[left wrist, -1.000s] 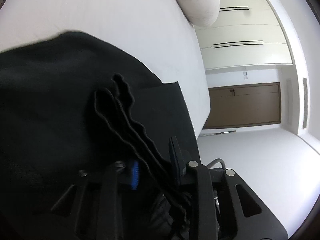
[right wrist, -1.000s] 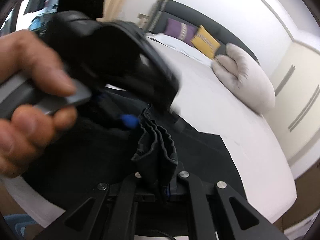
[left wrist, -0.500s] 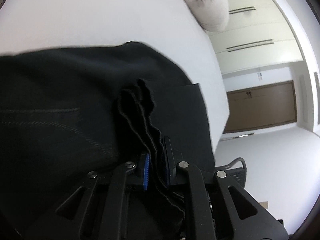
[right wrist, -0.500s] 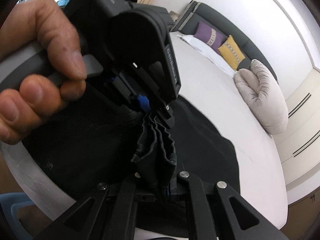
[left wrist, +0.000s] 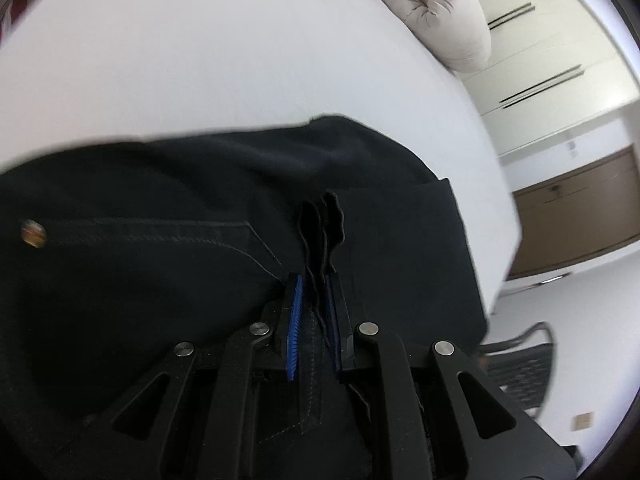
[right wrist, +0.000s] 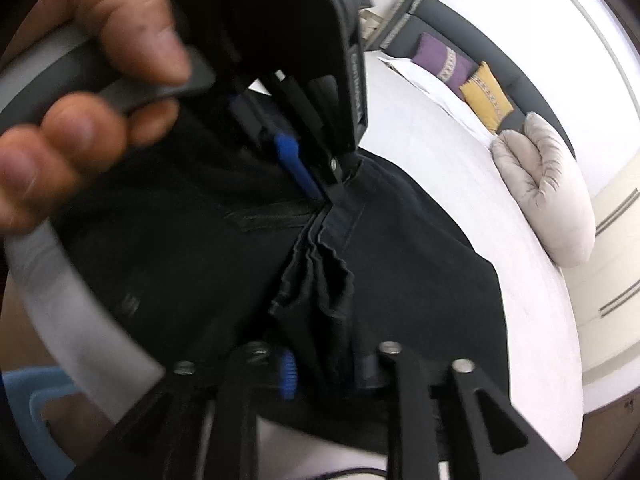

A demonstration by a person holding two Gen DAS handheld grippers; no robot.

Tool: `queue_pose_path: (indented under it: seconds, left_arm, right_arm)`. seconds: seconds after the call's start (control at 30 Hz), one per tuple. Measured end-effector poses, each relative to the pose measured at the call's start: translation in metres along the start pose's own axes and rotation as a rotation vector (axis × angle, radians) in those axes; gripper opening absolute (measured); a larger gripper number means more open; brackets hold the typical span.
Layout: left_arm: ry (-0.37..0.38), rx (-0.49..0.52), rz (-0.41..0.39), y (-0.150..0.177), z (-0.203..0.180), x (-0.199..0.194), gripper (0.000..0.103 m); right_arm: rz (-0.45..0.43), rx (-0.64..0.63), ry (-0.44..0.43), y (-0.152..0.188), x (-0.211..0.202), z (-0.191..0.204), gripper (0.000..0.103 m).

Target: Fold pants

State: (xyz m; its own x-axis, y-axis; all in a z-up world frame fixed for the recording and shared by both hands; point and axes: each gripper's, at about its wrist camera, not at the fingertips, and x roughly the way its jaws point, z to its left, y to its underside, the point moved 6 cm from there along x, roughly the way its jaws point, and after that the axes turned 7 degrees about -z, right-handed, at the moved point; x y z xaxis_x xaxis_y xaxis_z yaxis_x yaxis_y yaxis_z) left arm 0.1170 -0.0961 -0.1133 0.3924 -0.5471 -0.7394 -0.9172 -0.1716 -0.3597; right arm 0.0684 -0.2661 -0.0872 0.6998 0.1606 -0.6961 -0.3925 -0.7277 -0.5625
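Note:
Black pants lie spread on the white bed, a pocket seam and a metal button showing. My left gripper is shut on a bunched, wavy fold of the pants' edge. In the right wrist view a hand holds that left gripper, which pinches the same fold of the pants from the far side. My right gripper is opening: the gathered fold still hangs between its jaws, and the pads stand off the cloth.
A grey knotted pillow lies at the bed's far end, with purple and yellow cushions against a dark headboard. Beyond the bed's edge are white wardrobes, a brown door and a black chair.
My left jaws narrowed onto the fold and that gripper swung over the pants. My right jaws, clamped on the fold before, have spread apart. The left gripper looms closer in the right view.

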Motion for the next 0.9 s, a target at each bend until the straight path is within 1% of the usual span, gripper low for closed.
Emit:
queue_pose_path:
  seconds: [0.03, 0.07, 0.13, 0.17, 0.2, 0.23, 0.27, 0.3, 0.33, 0.37, 0.4, 0.43, 0.47, 0.53, 0.6, 0.67, 0.7, 0.73, 0.77, 0.8, 0.87, 0.9]
  left_arm:
    - [-0.009, 0.017, -0.017, -0.002, -0.004, -0.004, 0.011]
    - [-0.014, 0.044, -0.035, -0.005, -0.011, -0.006, 0.011]
    - [0.001, 0.114, -0.053, -0.005, -0.031, -0.007, 0.011]
    - [0.013, 0.153, -0.052, -0.003, -0.04, -0.006, 0.011]
    - [0.016, 0.199, -0.041, 0.002, -0.048, -0.001, 0.011]
    - [0.006, 0.237, -0.023, 0.008, -0.053, 0.006, 0.011]
    - [-0.021, 0.276, 0.006, 0.017, -0.055, 0.018, 0.011]
    - [-0.036, 0.294, 0.027, 0.023, -0.052, 0.024, 0.011]
    - [-0.049, 0.327, 0.05, 0.033, -0.051, 0.035, 0.011]
    - [-0.053, 0.359, 0.031, 0.037, -0.051, 0.037, 0.011]
    - [-0.056, 0.395, 0.01, 0.039, -0.053, 0.038, 0.011]
    - [-0.058, 0.397, 0.014, 0.039, -0.054, 0.039, 0.011]
    - [-0.058, 0.39, 0.021, 0.038, -0.054, 0.041, 0.011]
    - [-0.05, 0.366, 0.036, 0.035, -0.053, 0.044, 0.011]
    - [-0.04, 0.359, 0.035, 0.034, -0.052, 0.049, 0.011]
    - [-0.027, 0.343, 0.035, 0.033, -0.045, 0.045, 0.011]
    - [-0.023, 0.345, 0.039, 0.034, -0.033, 0.034, 0.011]
    - [-0.025, 0.348, 0.041, 0.034, -0.031, 0.035, 0.011]
    - [-0.027, 0.349, 0.043, 0.033, -0.031, 0.036, 0.011]
    - [-0.03, 0.349, 0.045, 0.032, -0.033, 0.04, 0.011]
    - [-0.03, 0.348, 0.044, 0.032, -0.034, 0.047, 0.011]
    - [-0.028, 0.347, 0.044, 0.031, -0.032, 0.043, 0.011]
  right_arm:
    - [-0.003, 0.03, -0.048, 0.003, -0.012, -0.005, 0.055]
    - [-0.008, 0.076, -0.113, 0.005, -0.021, -0.012, 0.057]
    - [-0.012, 0.215, -0.248, 0.01, -0.038, -0.033, 0.057]
    - [-0.012, 0.32, -0.329, 0.014, -0.045, -0.051, 0.055]
    - [-0.012, 0.393, -0.375, 0.017, -0.047, -0.066, 0.046]
    - [-0.012, 0.51, -0.44, 0.023, -0.047, -0.09, 0.039]
    - [-0.016, 0.625, -0.489, 0.03, -0.043, -0.119, 0.025]
    - [-0.031, 0.708, -0.522, 0.036, -0.038, -0.142, 0.019]
    - [-0.055, 0.785, -0.559, 0.042, -0.031, -0.166, 0.018]
    - [-0.066, 0.858, -0.596, 0.048, -0.022, -0.187, 0.012]
    - [-0.066, 0.931, -0.625, 0.054, -0.009, -0.207, 0.01]
    - [-0.06, 0.981, -0.646, 0.059, 0.003, -0.221, 0.01]
    - [-0.05, 1.035, -0.692, 0.063, 0.021, -0.236, 0.01]
    - [-0.036, 1.094, -0.728, 0.065, 0.051, -0.254, 0.01]
    - [0.005, 1.135, -0.774, 0.065, 0.083, -0.26, 0.01]
    - [0.071, 1.15, -0.797, 0.063, 0.119, -0.26, 0.01]
    - [0.112, 1.159, -0.805, 0.066, 0.134, -0.256, 0.01]
    - [0.156, 1.164, -0.806, 0.07, 0.148, -0.254, 0.01]
    - [0.197, 1.168, -0.805, 0.076, 0.158, -0.252, 0.006]
    - [0.219, 1.177, -0.809, 0.08, 0.164, -0.252, 0.0]
    - [0.206, 1.207, -0.851, 0.09, 0.158, -0.247, 0.0]
    - [0.201, 1.204, -0.859, 0.093, 0.153, -0.246, 0.0]
